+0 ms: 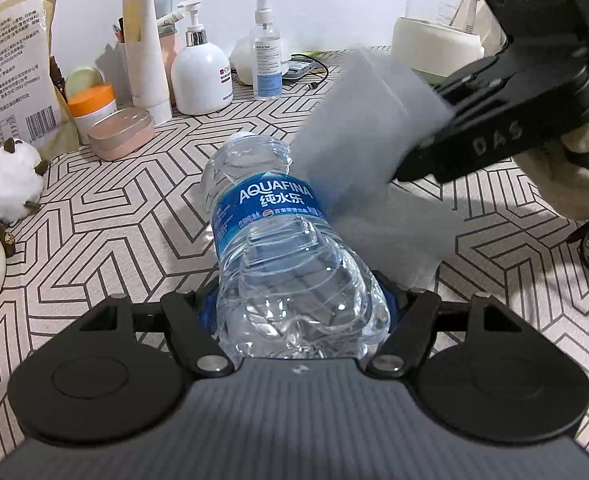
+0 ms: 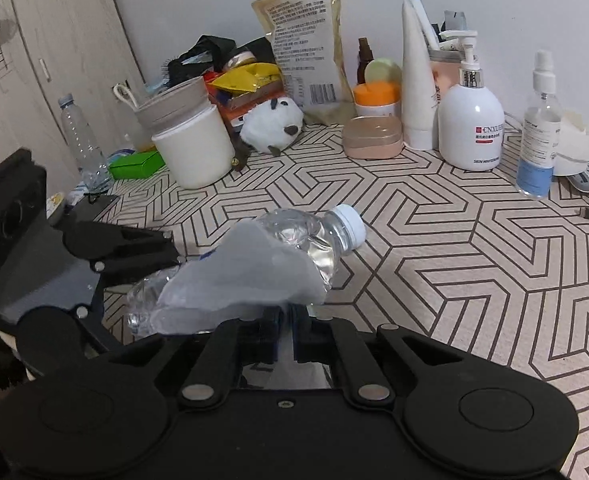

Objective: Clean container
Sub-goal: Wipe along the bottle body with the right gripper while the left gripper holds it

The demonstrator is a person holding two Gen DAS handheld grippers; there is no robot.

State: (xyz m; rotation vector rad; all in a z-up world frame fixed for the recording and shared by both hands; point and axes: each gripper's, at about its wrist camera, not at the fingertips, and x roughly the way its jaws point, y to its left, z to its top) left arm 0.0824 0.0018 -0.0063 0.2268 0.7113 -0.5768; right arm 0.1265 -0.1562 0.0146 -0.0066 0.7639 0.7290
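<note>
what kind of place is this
Probably a home dressing table or bathroom-style counter: a white pump lotion bottle, a clear spray bottle and a pink soap case stand along the wall on the patterned tabletop.

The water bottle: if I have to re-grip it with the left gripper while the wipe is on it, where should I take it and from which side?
Take the water bottle by its ribbed lower body, coming from the base end as the left gripper does now. It is tilted, cap pointing away, and the right gripper presses the wipe onto the label and shoulder, so the base end is probably the only free part.
</note>
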